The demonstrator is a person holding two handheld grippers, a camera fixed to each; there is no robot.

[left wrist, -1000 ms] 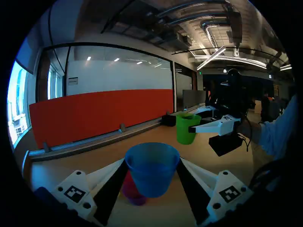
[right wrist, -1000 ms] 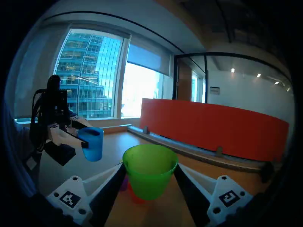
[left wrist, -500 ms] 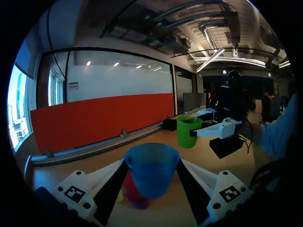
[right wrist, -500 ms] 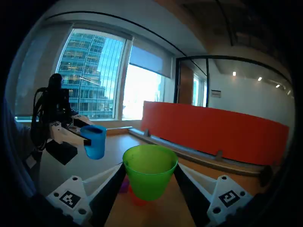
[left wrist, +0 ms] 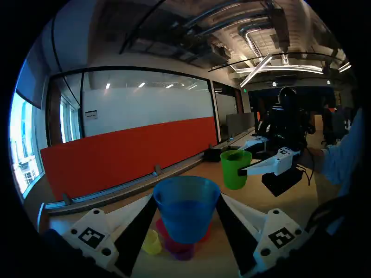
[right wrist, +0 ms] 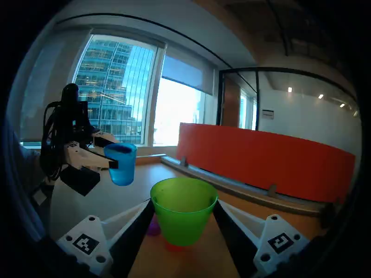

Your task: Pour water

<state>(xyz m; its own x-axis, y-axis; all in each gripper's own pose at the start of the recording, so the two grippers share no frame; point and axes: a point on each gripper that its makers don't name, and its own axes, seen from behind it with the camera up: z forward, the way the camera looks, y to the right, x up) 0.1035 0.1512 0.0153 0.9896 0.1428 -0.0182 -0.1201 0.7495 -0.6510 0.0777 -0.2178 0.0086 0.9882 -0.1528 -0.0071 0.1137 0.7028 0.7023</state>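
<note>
In the left gripper view, your left gripper (left wrist: 186,198) is closed partway, both fingers (left wrist: 139,227) pressing the sides of the blue cup (left wrist: 186,215), which stands upright at centre. The cup's lower wall looks darker; I cannot tell whether that is water. At 2 o'clock from it, your right gripper (left wrist: 239,167) holds the green cup (left wrist: 234,175) upright, well apart. At 6 o'clock, low on the wooden table (left wrist: 222,262), sit a yellow cup (left wrist: 152,242), a purple cup (left wrist: 184,252) and a red cup (left wrist: 204,231), clustered.

In the right gripper view, your right gripper pinches the green cup at centre, rim up and level. The blue cup hangs at 10 o'clock in the left gripper, upright, apart from the green one. The purple and red cups peek out at 6 o'clock.
</note>
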